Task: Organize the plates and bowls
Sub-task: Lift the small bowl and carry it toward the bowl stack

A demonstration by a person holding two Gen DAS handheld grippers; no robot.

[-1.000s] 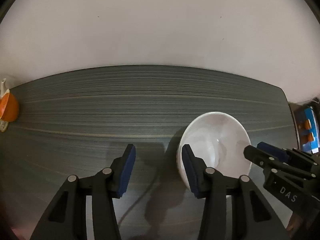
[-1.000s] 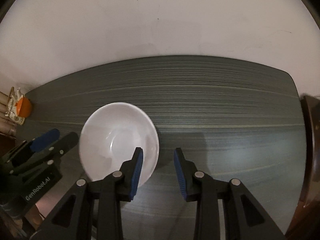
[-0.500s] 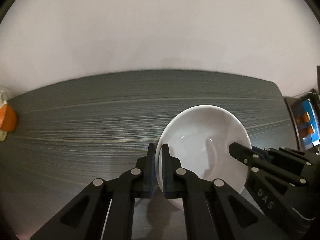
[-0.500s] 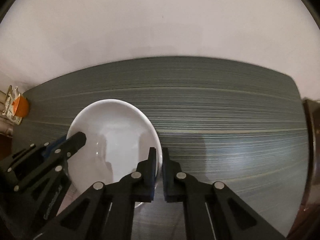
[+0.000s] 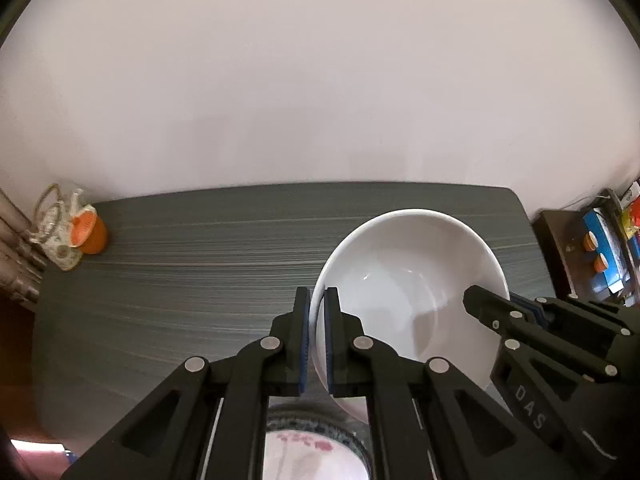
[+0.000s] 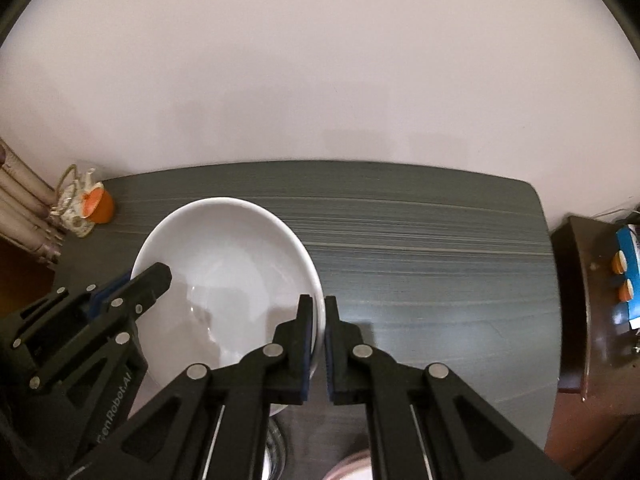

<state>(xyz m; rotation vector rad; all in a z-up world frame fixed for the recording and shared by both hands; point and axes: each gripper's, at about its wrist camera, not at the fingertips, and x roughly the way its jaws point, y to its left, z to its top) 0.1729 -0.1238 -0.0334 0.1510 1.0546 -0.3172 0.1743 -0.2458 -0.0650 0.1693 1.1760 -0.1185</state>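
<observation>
Where bowl hangs, patterned plate beneath

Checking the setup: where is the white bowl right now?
The white bowl is pinched between the left tool and right tool, above the grey table.

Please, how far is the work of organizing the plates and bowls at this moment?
Nothing looks sorted yet. In hand: the left gripper and right gripper are both shut on opposite rims of the white bowl, held above the dark table. Left: placing this bowl, perhaps with the patterned dish seen below the left gripper; that dish is only partly visible.
</observation>
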